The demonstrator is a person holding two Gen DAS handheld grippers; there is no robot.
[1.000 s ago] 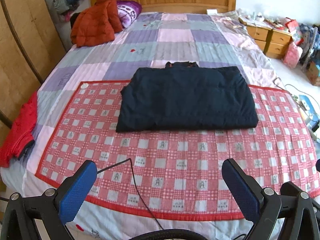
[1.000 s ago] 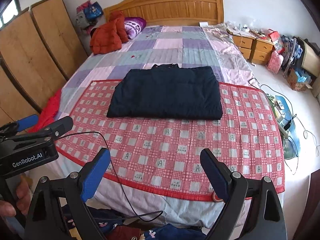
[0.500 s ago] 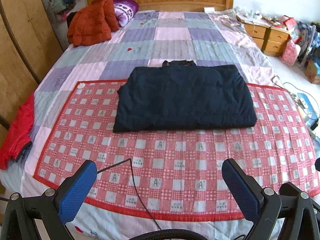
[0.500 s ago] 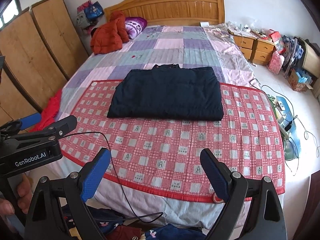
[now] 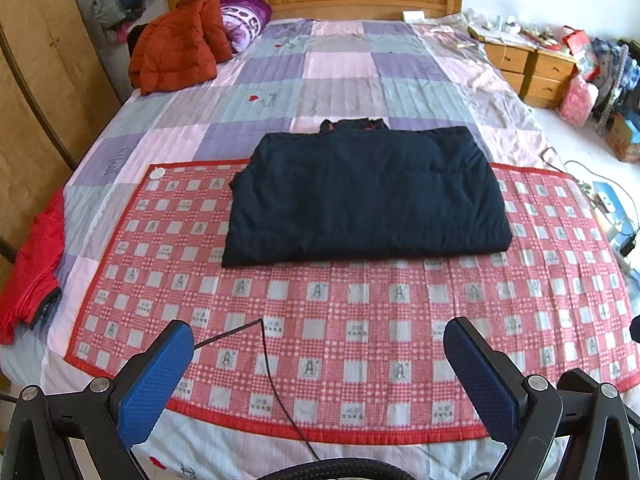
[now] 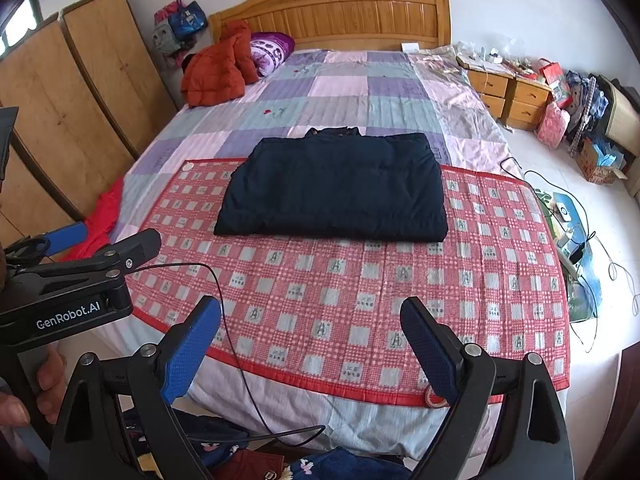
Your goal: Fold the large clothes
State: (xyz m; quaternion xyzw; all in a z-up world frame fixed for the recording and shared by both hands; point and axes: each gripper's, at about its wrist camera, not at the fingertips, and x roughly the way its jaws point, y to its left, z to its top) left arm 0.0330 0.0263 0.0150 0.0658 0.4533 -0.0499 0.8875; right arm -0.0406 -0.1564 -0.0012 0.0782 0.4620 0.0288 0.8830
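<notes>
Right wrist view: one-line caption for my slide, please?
Folded dark jacket lies on the red checked mat; open right tongs hover empty at the bed's foot.

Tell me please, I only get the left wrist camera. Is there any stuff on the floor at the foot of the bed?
Observer: Yes. The right wrist view shows a heap of clothes on the floor, just below the near edge of the bed.
Operator: Can you see my gripper from the outside?
Observer: Yes. The left gripper shows side-on at the left of that view, with GenRobot.AI printed on its body.
Operator: Who's holding it?
Observer: A hand is wrapped around the handle under it, in the bottom left corner.
</notes>
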